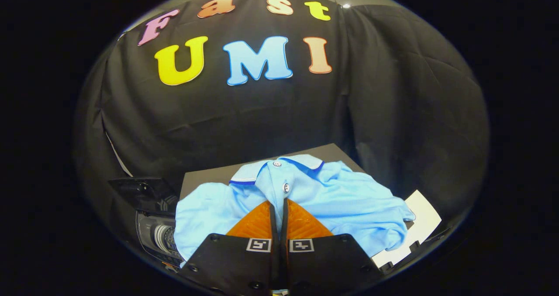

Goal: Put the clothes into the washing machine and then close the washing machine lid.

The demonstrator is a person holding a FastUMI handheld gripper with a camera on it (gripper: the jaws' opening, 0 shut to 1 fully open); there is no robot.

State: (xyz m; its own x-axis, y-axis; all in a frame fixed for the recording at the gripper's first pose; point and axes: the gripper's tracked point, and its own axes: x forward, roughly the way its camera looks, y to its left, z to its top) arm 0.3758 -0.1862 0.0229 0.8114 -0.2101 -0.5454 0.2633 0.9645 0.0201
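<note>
A black cloth wall point(244, 112) closes off the booth behind everything, hanging in folds down to a dark counter point(323, 151) whose far edge shows just beyond the garment. Spread over that counter lies a light blue polo shirt point(349, 200), collar away from the camera, with a darker blue trim on the collar and two buttons on its placket; its body is rumpled and bunched toward the right. To the left of the shirt and lower down stands the washing machine point(153, 230), dark, with its lid point(139, 191) raised and part of the drum showing beneath. A white sheet point(421, 219) lies partly under the shirt's right edge. The gripper point(279, 208) points forward and slightly down at the shirt's placket. Its fingers point(257, 222) stand almost closed, a thin gap between them, their tips at the fabric just below the lower button; whether cloth is pinched between them cannot be told.
</note>
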